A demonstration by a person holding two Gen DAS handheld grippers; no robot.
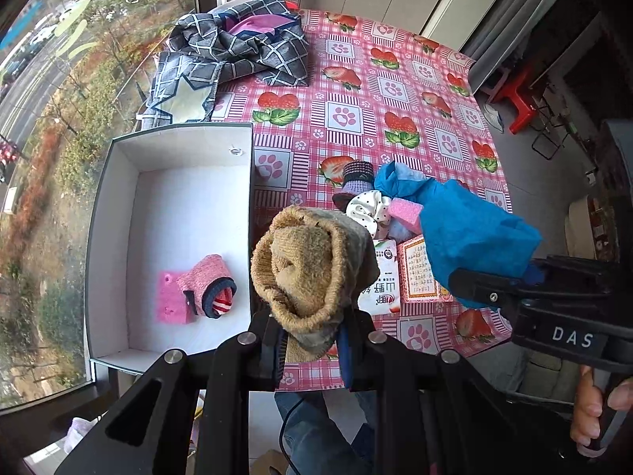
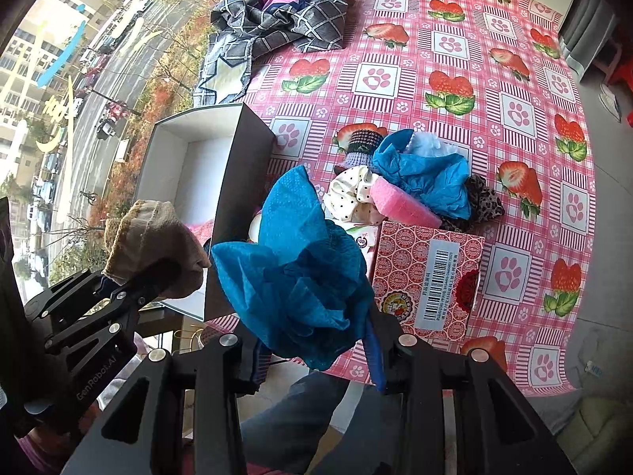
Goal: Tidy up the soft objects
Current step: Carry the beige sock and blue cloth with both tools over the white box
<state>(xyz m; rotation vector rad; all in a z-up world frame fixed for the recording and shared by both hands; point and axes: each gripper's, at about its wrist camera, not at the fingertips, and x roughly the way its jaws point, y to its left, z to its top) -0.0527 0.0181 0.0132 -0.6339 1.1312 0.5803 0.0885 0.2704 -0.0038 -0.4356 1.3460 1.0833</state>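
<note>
My left gripper is shut on a rolled tan sock, held above the table beside the white box's right wall; the sock also shows in the right wrist view. My right gripper is shut on a crumpled blue cloth, held above the table's near edge; that cloth also shows in the left wrist view. The open white box holds a pink sponge and a pink rolled sock. A pile of soft items lies on the table: a second blue cloth, a dotted scrunchie, a pink sponge, a knitted sock.
The table has a pink strawberry tablecloth. A grey checked fabric heap lies at the far left. A red patterned carton and a small milk carton lie by the pile. A window runs along the left.
</note>
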